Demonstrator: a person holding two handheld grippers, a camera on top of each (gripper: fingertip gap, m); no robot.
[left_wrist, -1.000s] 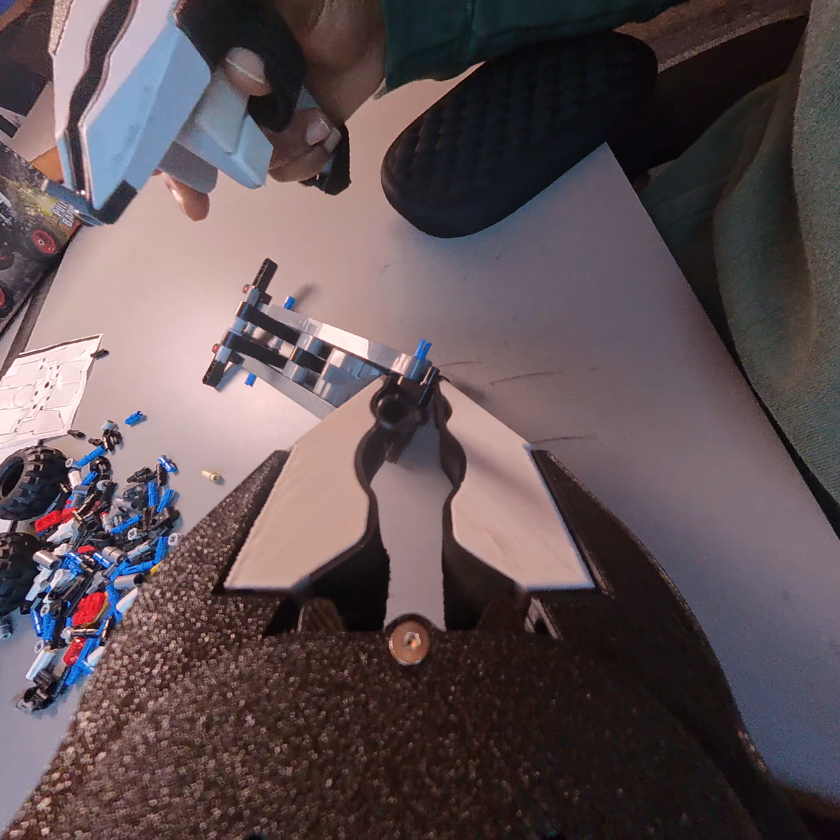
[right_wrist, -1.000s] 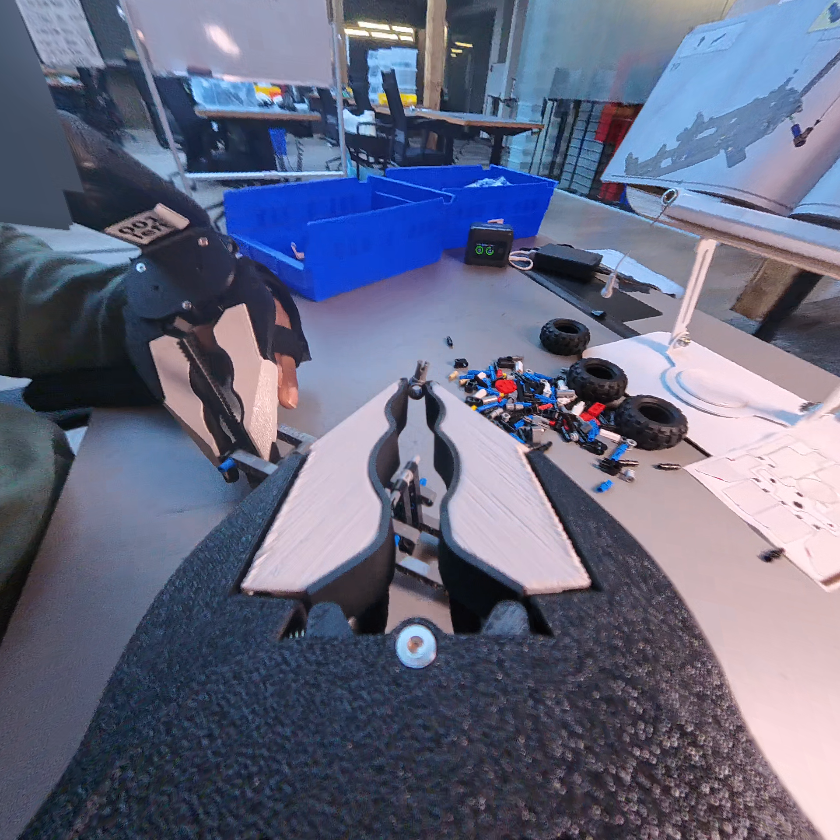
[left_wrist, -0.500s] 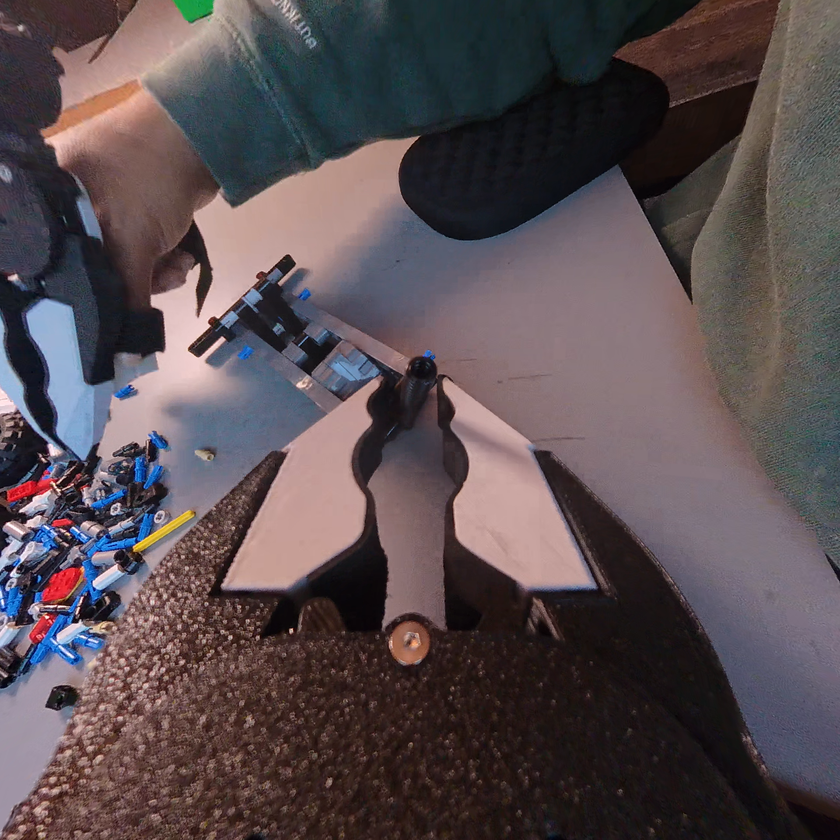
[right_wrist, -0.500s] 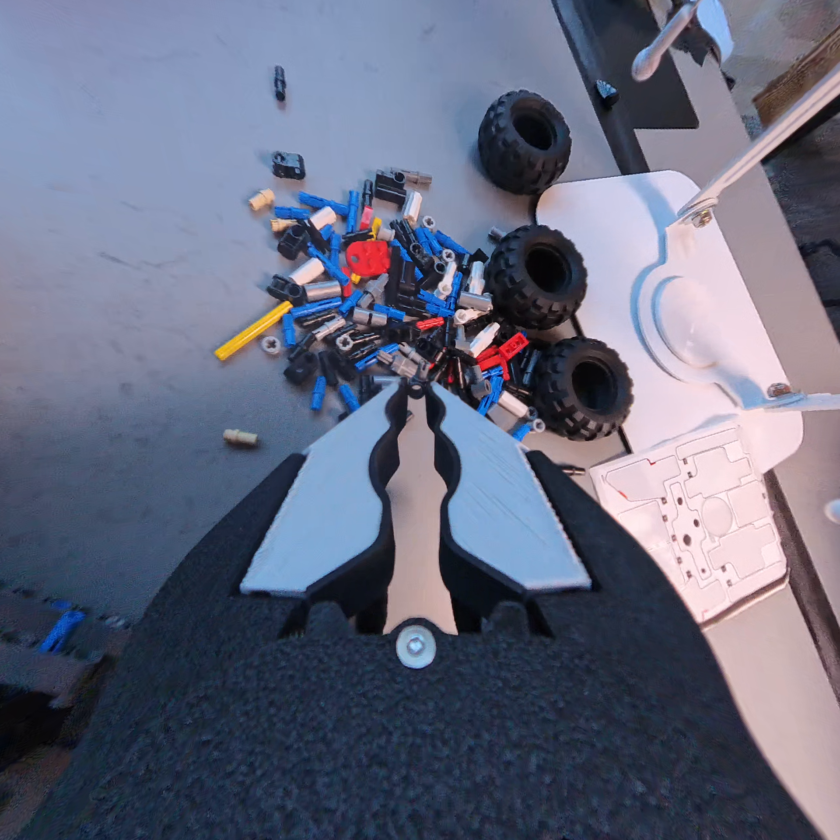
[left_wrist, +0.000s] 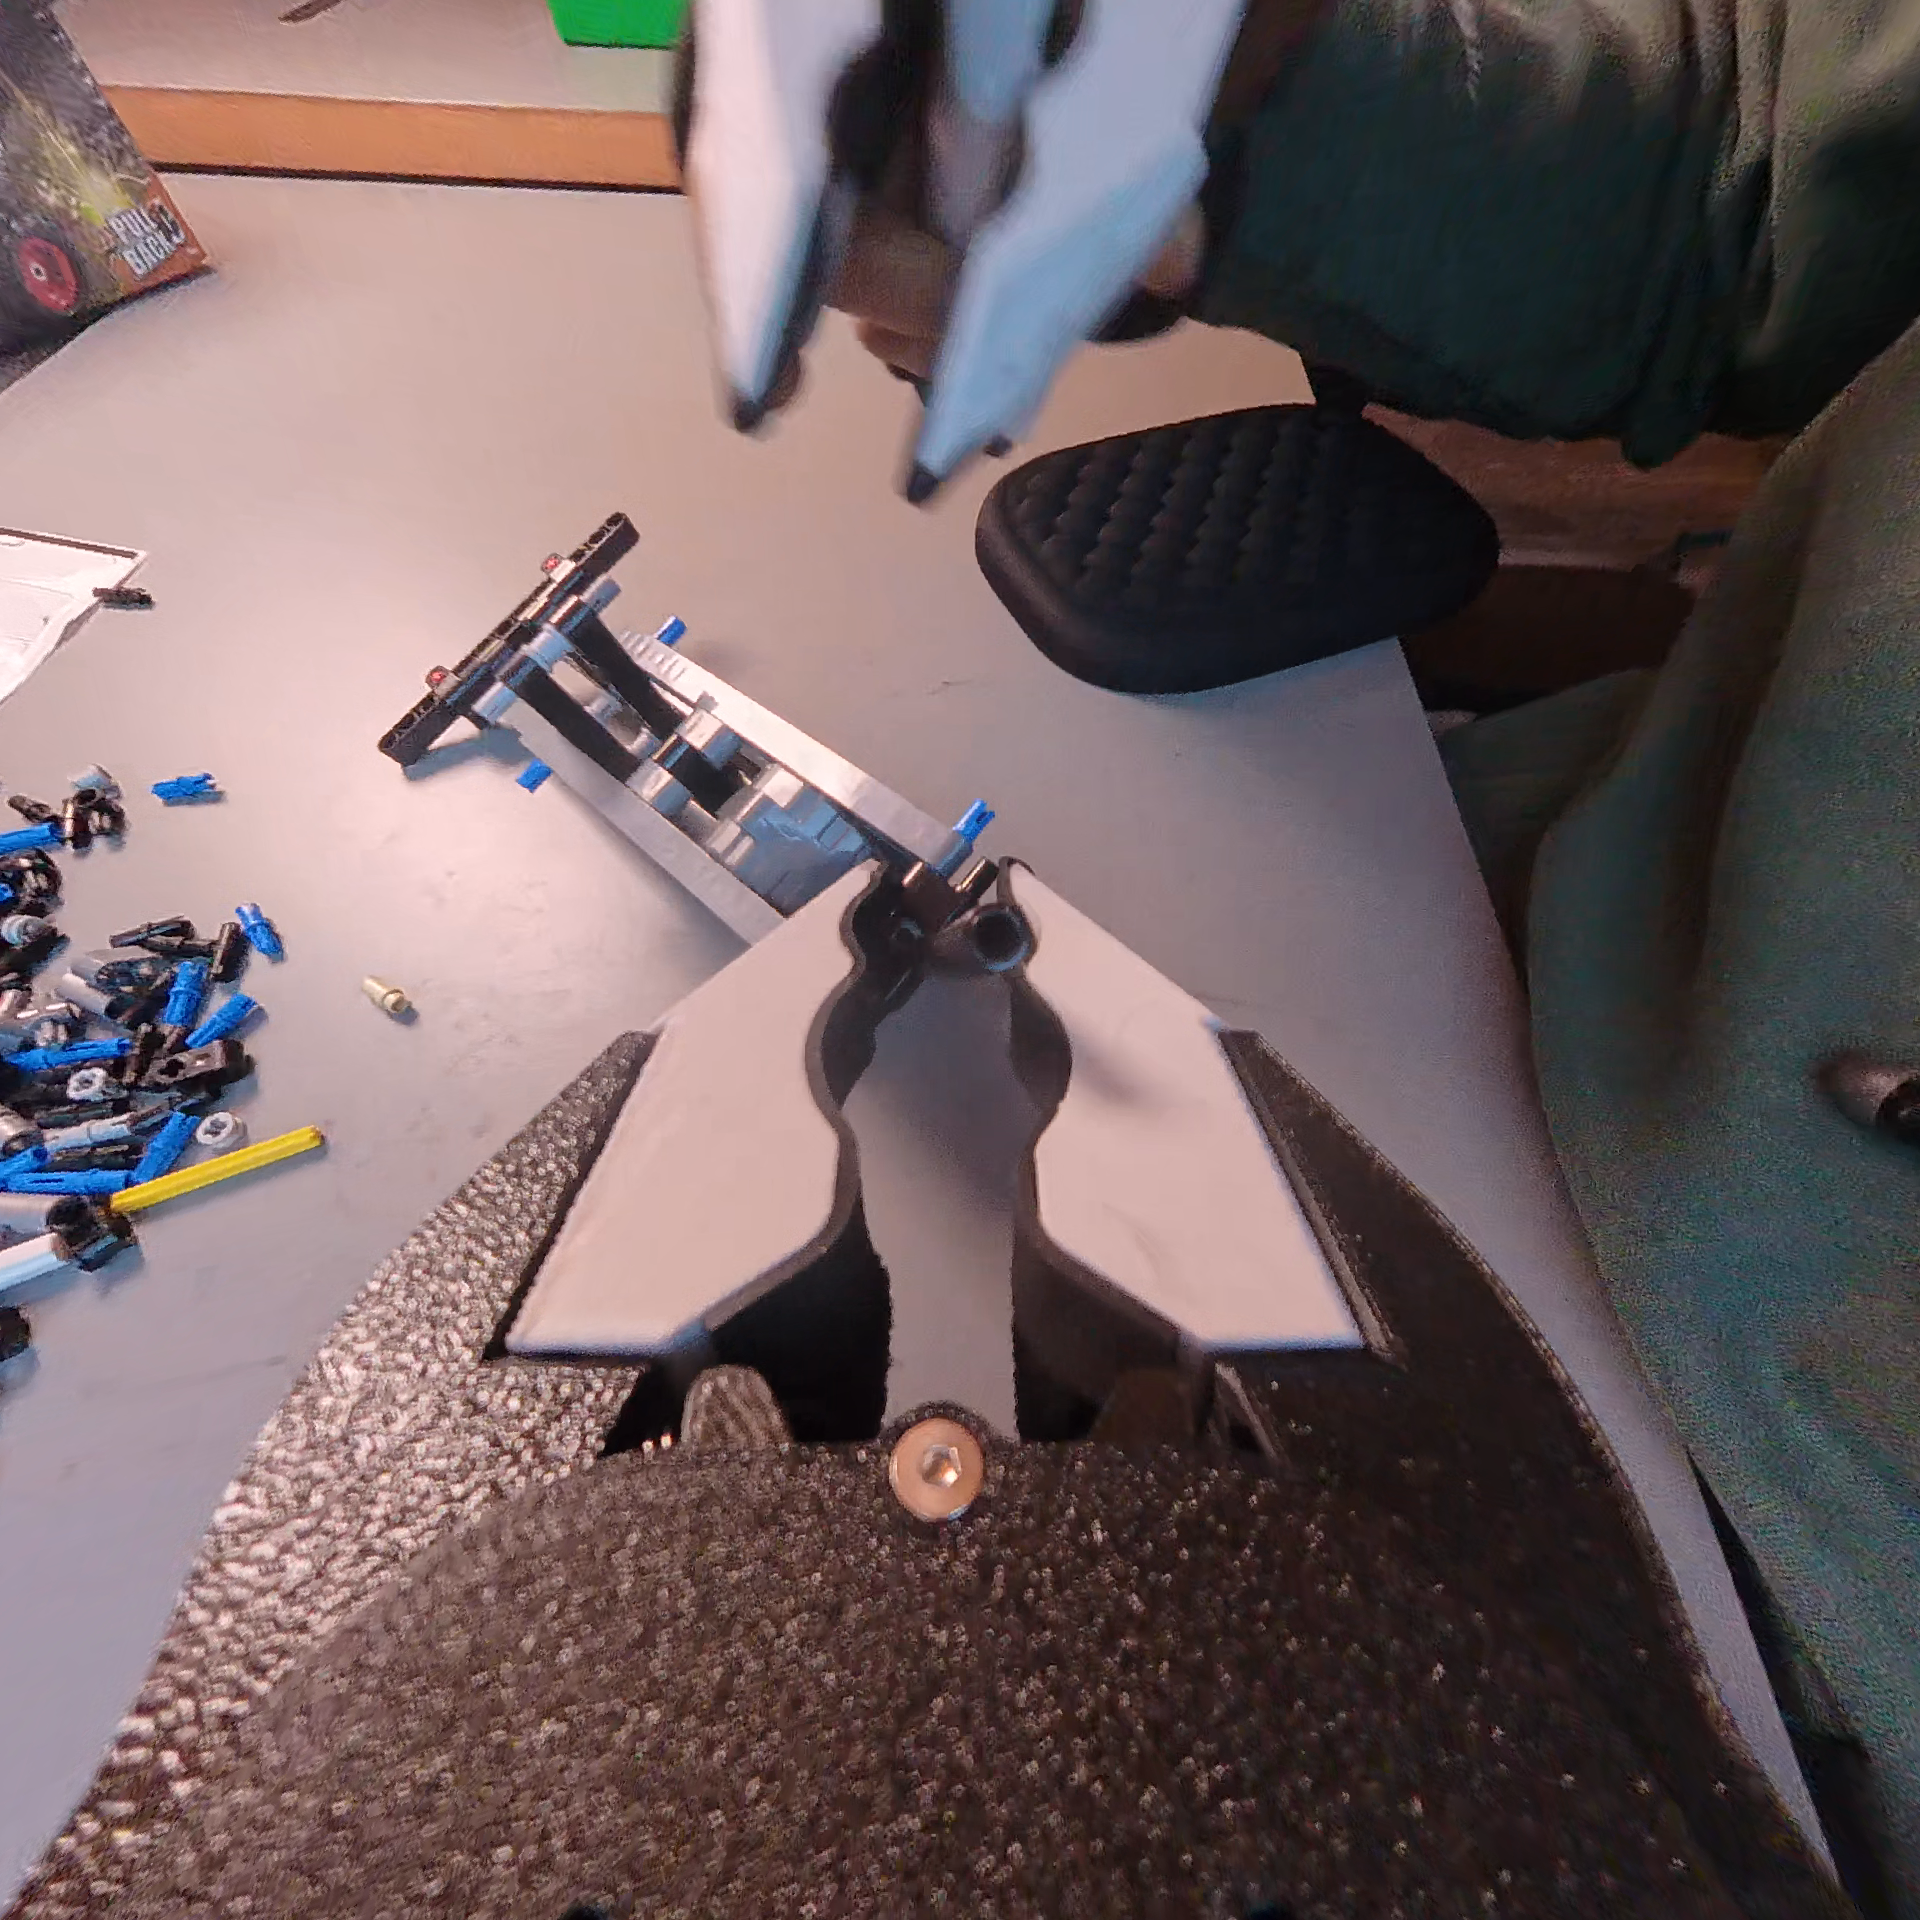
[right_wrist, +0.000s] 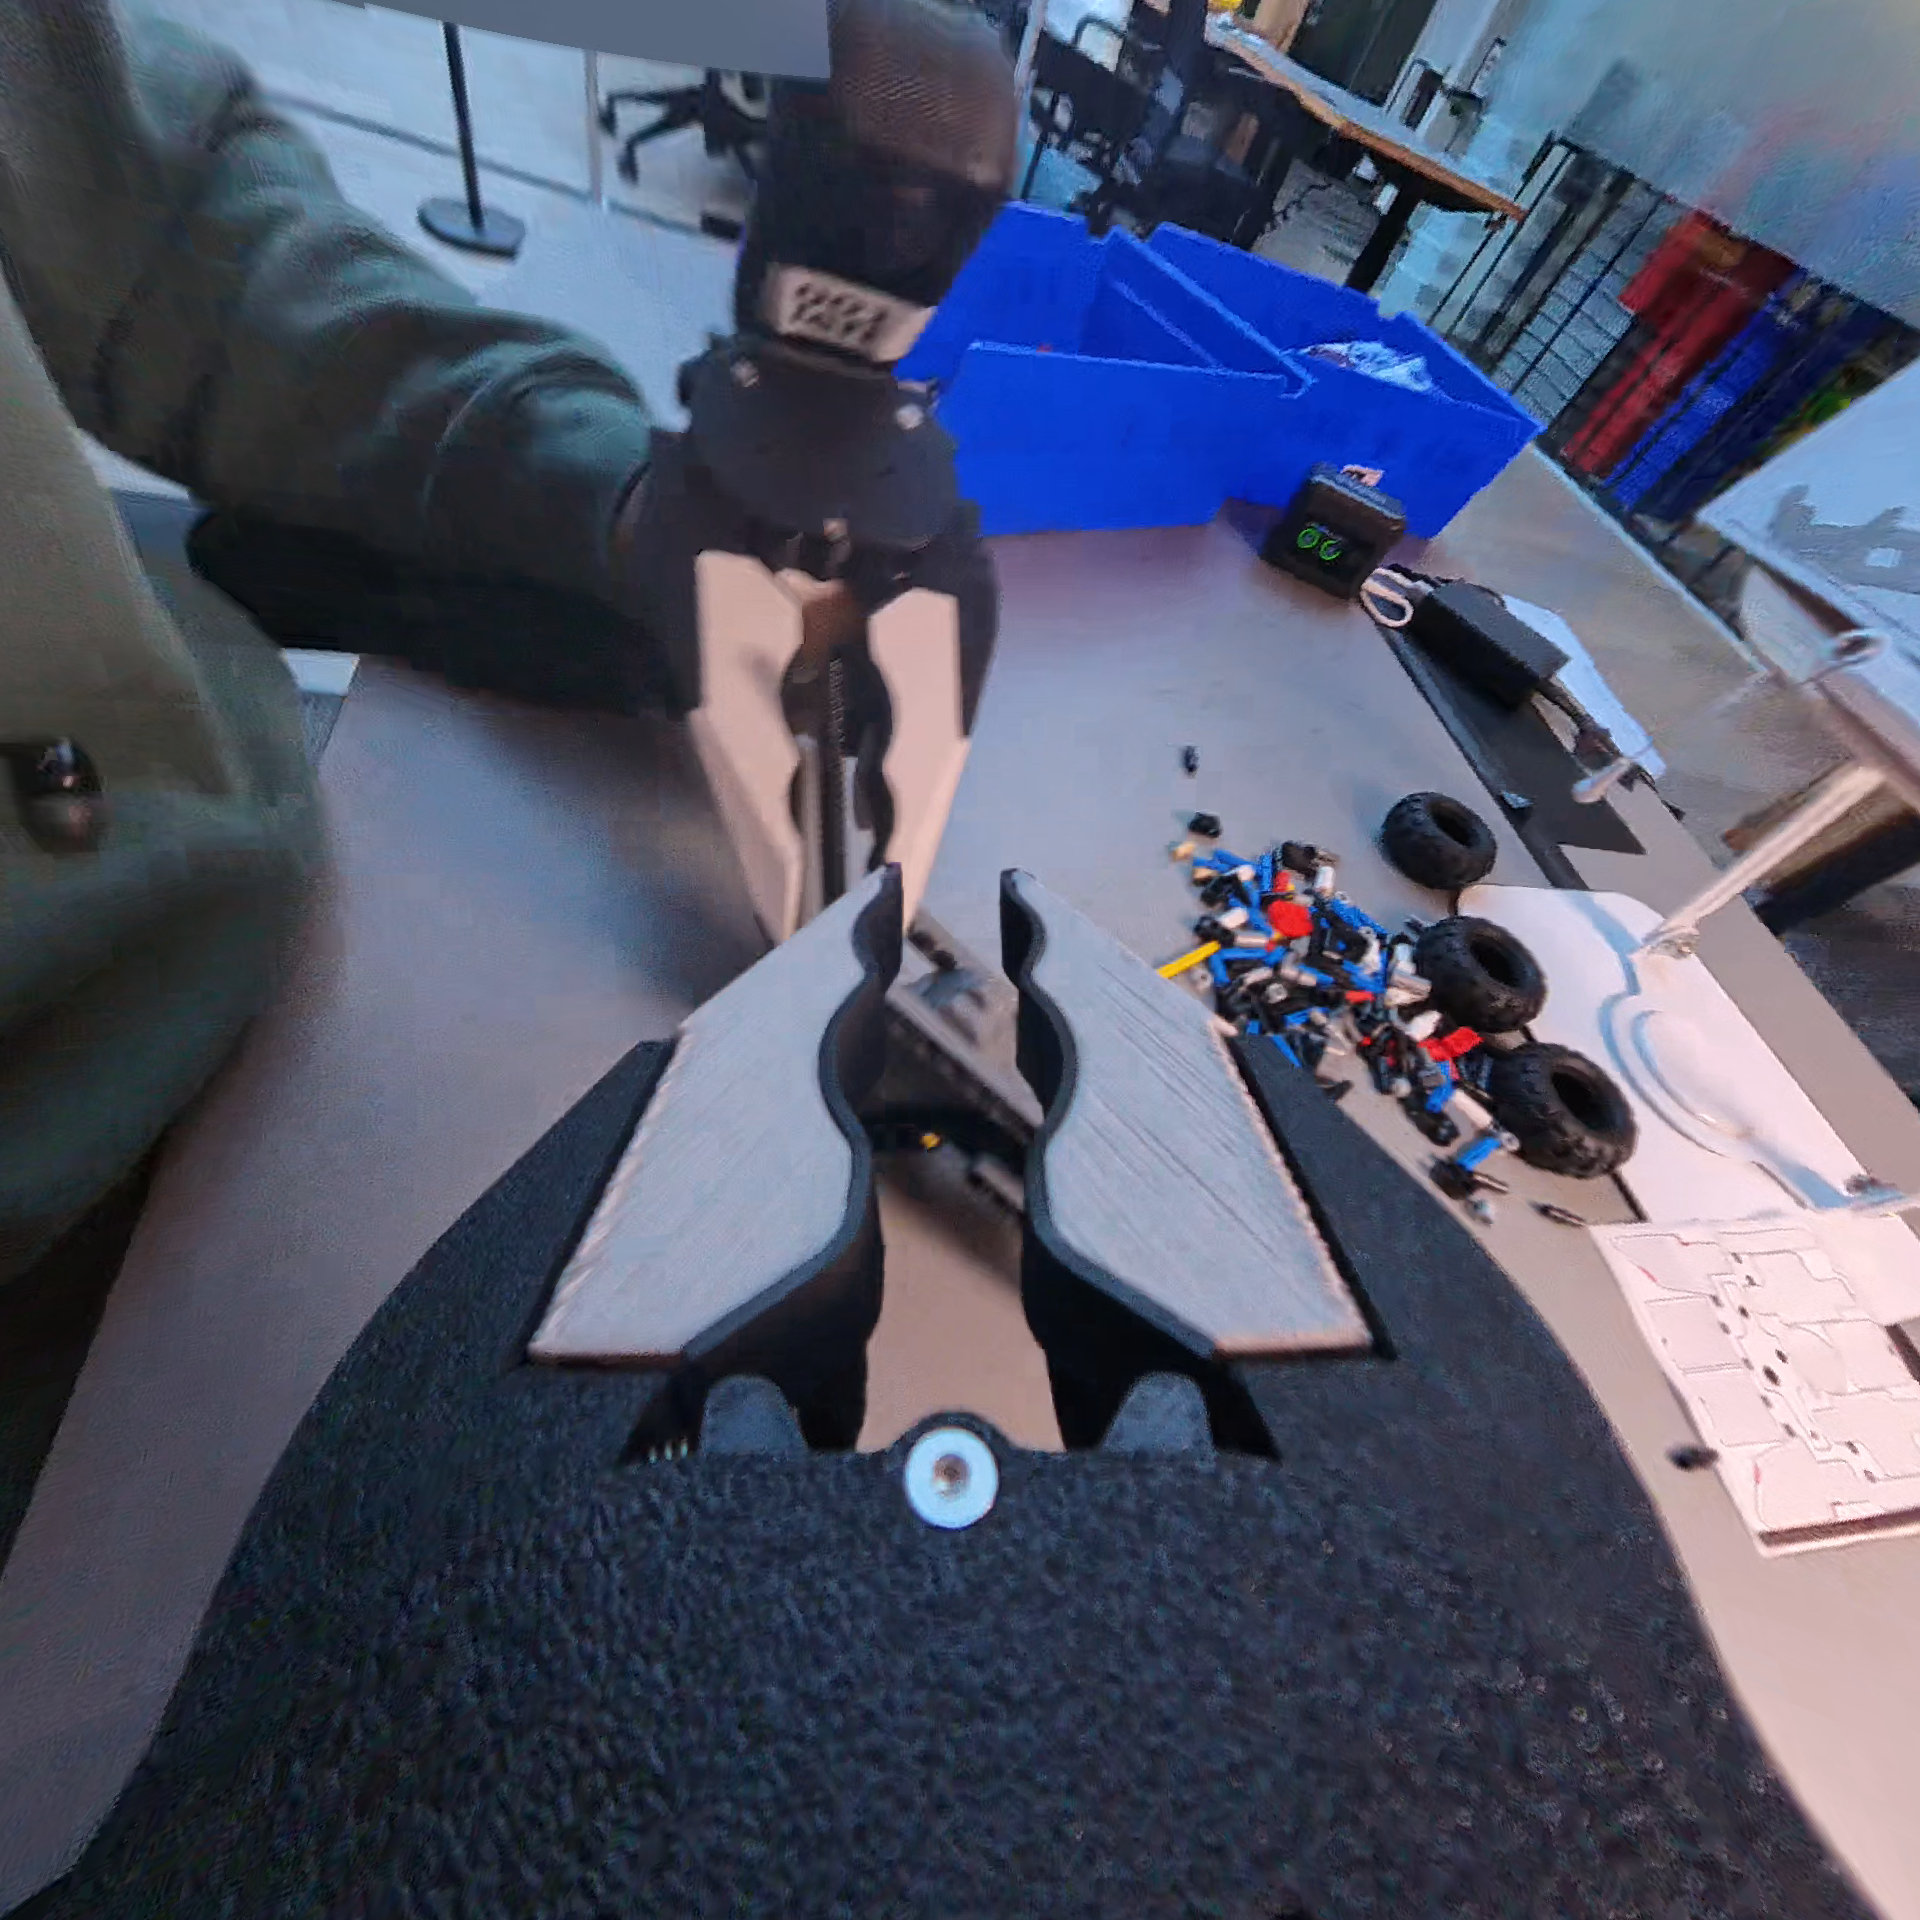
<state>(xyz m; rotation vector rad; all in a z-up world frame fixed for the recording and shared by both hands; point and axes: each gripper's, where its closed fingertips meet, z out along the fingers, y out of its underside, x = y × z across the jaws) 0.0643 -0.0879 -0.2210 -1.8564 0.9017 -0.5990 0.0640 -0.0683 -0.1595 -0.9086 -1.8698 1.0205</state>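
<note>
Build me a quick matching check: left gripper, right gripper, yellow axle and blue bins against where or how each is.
1 left gripper
2 right gripper
3 yellow axle
4 blue bins

A far end of the table
B jaws open, nothing between them
C edge of the loose-parts pile
D tips at the frame's near end

Pairs: 1-D, 2-B, 3-C, 4-A

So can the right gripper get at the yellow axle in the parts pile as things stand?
Probably yes. The right gripper is open and empty above the frame, and the yellow axle lies at the near edge of the parts pile, uncovered, with bare table beside it.
</note>
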